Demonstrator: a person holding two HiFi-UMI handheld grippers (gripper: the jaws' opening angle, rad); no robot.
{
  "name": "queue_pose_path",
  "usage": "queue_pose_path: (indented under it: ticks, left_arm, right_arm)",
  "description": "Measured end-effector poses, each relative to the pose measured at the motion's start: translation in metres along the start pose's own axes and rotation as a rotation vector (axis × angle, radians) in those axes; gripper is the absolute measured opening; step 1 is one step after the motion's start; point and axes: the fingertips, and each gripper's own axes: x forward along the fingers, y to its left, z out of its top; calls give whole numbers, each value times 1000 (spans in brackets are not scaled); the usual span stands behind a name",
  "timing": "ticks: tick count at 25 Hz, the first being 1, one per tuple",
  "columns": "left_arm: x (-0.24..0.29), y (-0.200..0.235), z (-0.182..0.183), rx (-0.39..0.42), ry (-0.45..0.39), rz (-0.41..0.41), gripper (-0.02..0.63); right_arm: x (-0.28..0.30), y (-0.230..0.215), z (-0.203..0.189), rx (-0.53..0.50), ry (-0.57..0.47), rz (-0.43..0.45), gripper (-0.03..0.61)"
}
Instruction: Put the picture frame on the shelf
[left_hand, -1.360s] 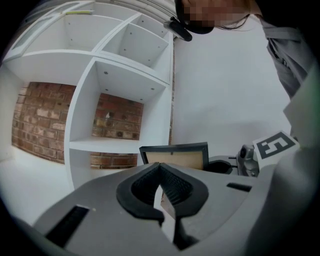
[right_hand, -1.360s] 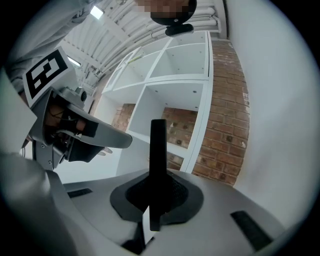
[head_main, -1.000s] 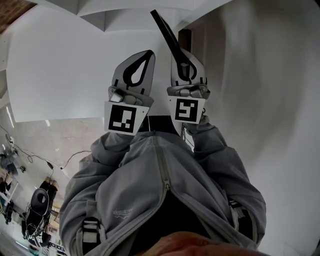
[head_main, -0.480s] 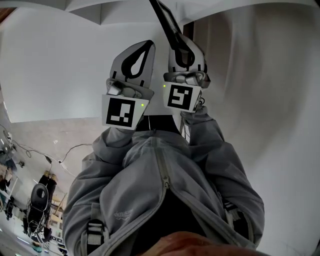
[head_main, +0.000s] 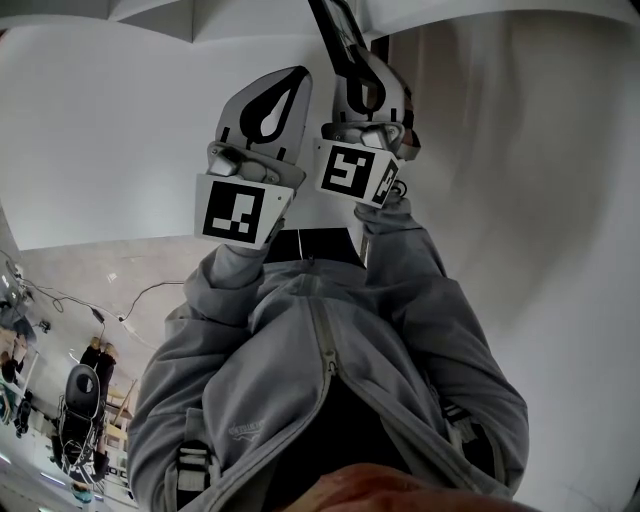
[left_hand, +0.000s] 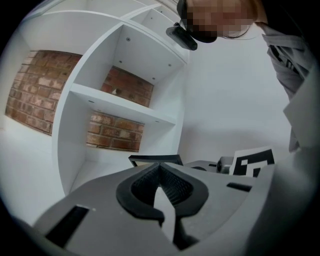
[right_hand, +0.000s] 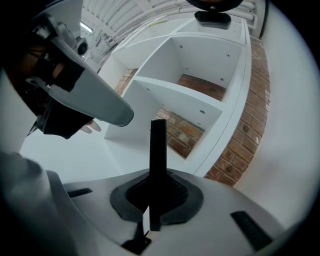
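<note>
Black picture frame (right_hand: 158, 145), pinched edge-on in the right gripper (right_hand: 155, 192), may twist loose if it bumps the shelf (right_hand: 180, 92); left gripper (left_hand: 161, 182) closed empty

I count two grippers, the left gripper (left_hand: 160, 169) and the right gripper (right_hand: 158, 176), each with one marker cube (head_main: 240, 210) (two cubes in all). One black picture frame (right_hand: 158, 145). One white shelf unit (left_hand: 120, 102), two brick-backed compartments showing.
</note>
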Motion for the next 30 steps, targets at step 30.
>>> queue_pose_path:
  ticks: [30]
  left_arm:
    - [22, 1, -26, 37, 214, -187, 106]
  right_arm:
    - [22, 18, -10, -234, 44, 16, 34]
